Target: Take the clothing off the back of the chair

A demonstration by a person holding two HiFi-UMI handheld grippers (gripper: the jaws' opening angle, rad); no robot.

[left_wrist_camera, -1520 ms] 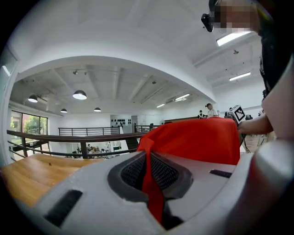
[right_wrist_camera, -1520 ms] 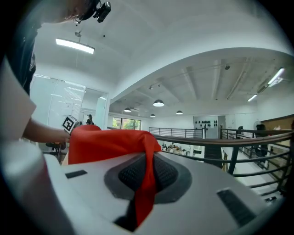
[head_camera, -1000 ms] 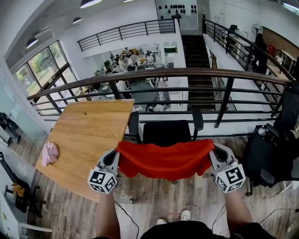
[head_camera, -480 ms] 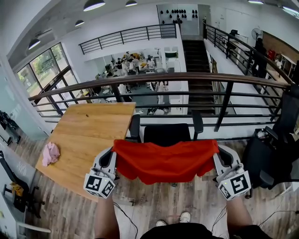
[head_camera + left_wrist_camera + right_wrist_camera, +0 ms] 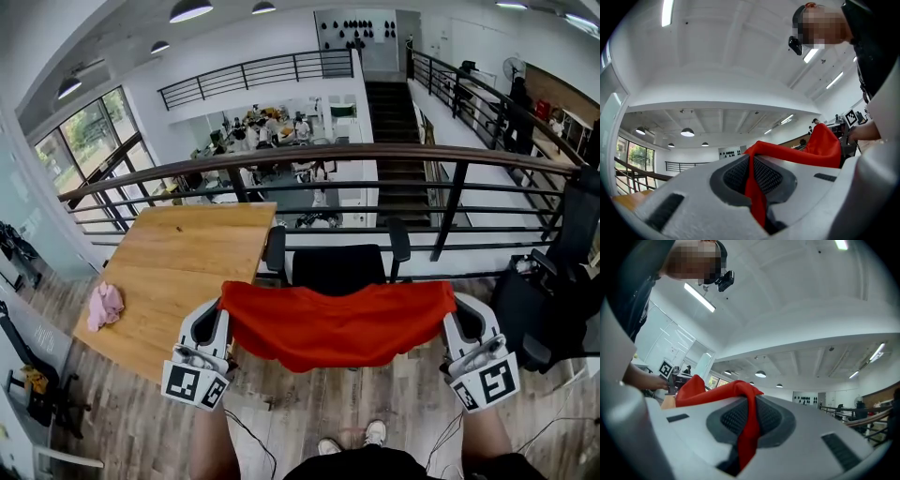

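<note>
A red garment (image 5: 339, 323) hangs stretched between my two grippers, in front of and above the black office chair (image 5: 335, 265). My left gripper (image 5: 219, 309) is shut on the garment's left corner; the red cloth (image 5: 754, 197) runs pinched between its dark pads. At the other end my right gripper (image 5: 457, 307) is shut on the right corner, where the cloth (image 5: 749, 432) is likewise clamped between the pads. The garment sags a little in the middle and hides the chair's back; whether it still touches the back I cannot tell.
A wooden table (image 5: 178, 272) stands at the left with a pink cloth (image 5: 103, 306) near its left edge. A black metal railing with a wooden top rail (image 5: 375, 155) runs behind the chair. Another black chair (image 5: 544, 309) stands at the right. My feet (image 5: 349, 438) are on plank flooring.
Both grippers have risen and drawn toward me with the red garment, spreading apart, so the cloth is pulled wider and flatter and sits higher against the chair.
</note>
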